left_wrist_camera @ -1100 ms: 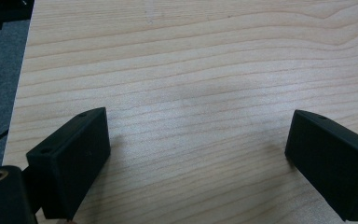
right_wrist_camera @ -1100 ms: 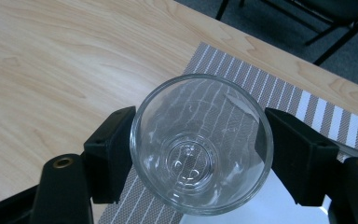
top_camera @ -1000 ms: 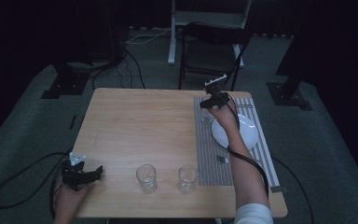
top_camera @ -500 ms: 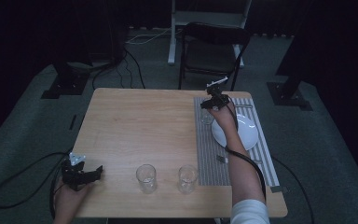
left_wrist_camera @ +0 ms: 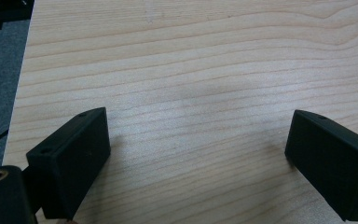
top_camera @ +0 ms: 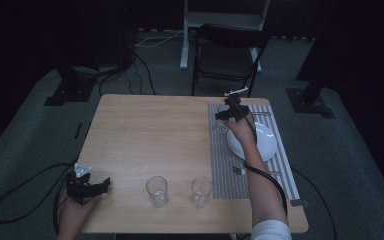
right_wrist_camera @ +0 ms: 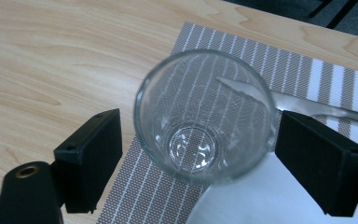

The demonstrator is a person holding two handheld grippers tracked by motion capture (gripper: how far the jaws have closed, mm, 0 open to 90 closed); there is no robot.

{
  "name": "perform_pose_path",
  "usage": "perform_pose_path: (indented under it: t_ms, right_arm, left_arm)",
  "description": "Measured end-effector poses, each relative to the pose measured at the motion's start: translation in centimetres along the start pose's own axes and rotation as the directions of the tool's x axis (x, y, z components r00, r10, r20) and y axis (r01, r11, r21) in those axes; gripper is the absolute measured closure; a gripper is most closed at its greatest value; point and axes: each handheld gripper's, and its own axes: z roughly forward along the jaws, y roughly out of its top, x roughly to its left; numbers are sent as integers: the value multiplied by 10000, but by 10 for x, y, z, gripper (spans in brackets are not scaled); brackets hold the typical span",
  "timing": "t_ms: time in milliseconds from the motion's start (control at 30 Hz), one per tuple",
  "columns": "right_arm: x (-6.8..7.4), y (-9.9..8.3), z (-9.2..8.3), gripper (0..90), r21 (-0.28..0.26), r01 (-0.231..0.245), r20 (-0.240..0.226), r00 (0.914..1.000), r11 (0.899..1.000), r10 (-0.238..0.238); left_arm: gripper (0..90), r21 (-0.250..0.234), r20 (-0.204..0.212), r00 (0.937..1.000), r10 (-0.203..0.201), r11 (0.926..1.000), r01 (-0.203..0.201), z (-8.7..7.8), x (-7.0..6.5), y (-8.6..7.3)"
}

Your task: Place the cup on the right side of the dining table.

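Note:
A clear empty glass (right_wrist_camera: 205, 116) stands upright on the far left corner of the striped placemat (right_wrist_camera: 144, 186), seen in the high view as the glass (top_camera: 221, 125). My right gripper (right_wrist_camera: 203, 130) straddles it. Its jaws have just been opening and now stand wide, the left pad clear of the glass wall and the right pad close beside the rim. In the high view the right gripper (top_camera: 228, 114) hangs over that corner. My left gripper (left_wrist_camera: 198, 135) rests open over bare wood at the near left corner, shown in the high view as the left gripper (top_camera: 97, 185).
A white plate (top_camera: 262, 145) lies on the placemat (top_camera: 220, 160), with a utensil (right_wrist_camera: 317, 108) just past the glass. Two more empty glasses (top_camera: 157, 190) (top_camera: 201, 191) stand near the front edge. A chair (top_camera: 230, 55) sits beyond the table.
The right hand has barely shifted over the far end of the placemat. The left hand has kept still. The high view is too small to show the jaws moving.

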Motion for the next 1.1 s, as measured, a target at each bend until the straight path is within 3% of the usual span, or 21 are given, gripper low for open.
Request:
perform_pose_path:
  t_ms: [400, 567, 900, 1100]
  right_arm:
    - [-8, -29, -16, 146, -88, -289, -636, 9976, 9995, 283]
    - [-9, -36, -27, 146, -220, -429, -615, 9972, 9988, 415]
    - [-10, -51, -40, 147, -429, -541, -1015, 9936, 9976, 496]
    - [-16, -65, -46, 147, -506, -608, -862, 9947, 9969, 562]
  left_arm:
    - [70, 2, 1, 10000, 1, 10000, -1, 0, 0, 0]
    - [70, 3, 1, 10000, 0, 10000, 0, 0, 0, 0]
    - [70, 4, 0, 10000, 2, 10000, -2, 0, 0, 0]
    - [70, 2, -1, 10000, 1, 10000, -1, 0, 0, 0]
